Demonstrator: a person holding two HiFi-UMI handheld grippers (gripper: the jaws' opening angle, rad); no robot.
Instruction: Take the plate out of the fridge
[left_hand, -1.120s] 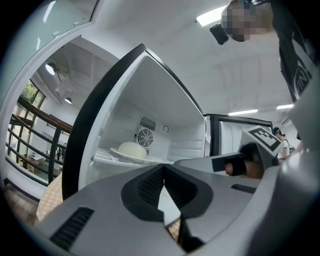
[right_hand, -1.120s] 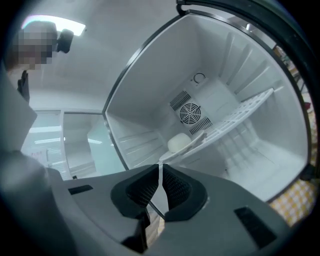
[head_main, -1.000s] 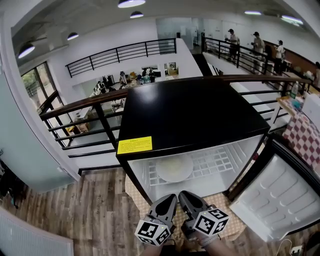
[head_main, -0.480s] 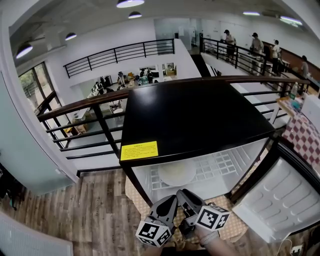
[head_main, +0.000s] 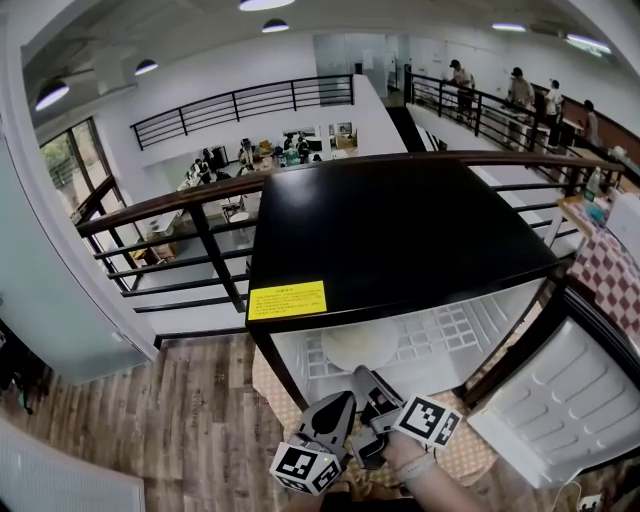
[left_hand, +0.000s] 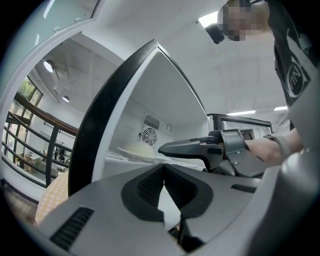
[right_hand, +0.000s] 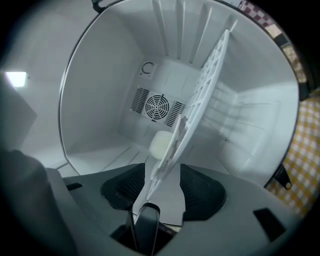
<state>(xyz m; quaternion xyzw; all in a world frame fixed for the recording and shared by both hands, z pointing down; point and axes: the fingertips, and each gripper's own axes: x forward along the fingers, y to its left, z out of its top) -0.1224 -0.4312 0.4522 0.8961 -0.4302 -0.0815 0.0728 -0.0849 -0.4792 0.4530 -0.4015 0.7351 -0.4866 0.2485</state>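
A pale round plate (head_main: 358, 346) lies on the white wire shelf (head_main: 440, 330) inside the open black mini fridge (head_main: 390, 230). My right gripper (head_main: 368, 378) is rolled onto its side at the fridge mouth. Its jaws have just been opening and now stand open. In the right gripper view the shelf's (right_hand: 200, 100) front edge runs between them untouched, with the plate (right_hand: 160, 144) edge-on farther in. My left gripper (head_main: 343, 400) hangs shut and empty beside it, just outside the fridge. From the left gripper view the plate (left_hand: 132, 149) shows behind the right gripper's finger (left_hand: 180, 147).
The fridge door (head_main: 560, 400) hangs open to the right. A yellow label (head_main: 287, 300) marks the fridge's top front edge. A fan vent (right_hand: 158, 106) sits in the back wall. A woven mat (head_main: 470, 450) lies under the fridge on the wood floor, and a railing (head_main: 190, 200) runs behind.
My right gripper has rolled onto its side, opened its jaws and moved a little toward the fridge opening. The left gripper has stayed where it was.
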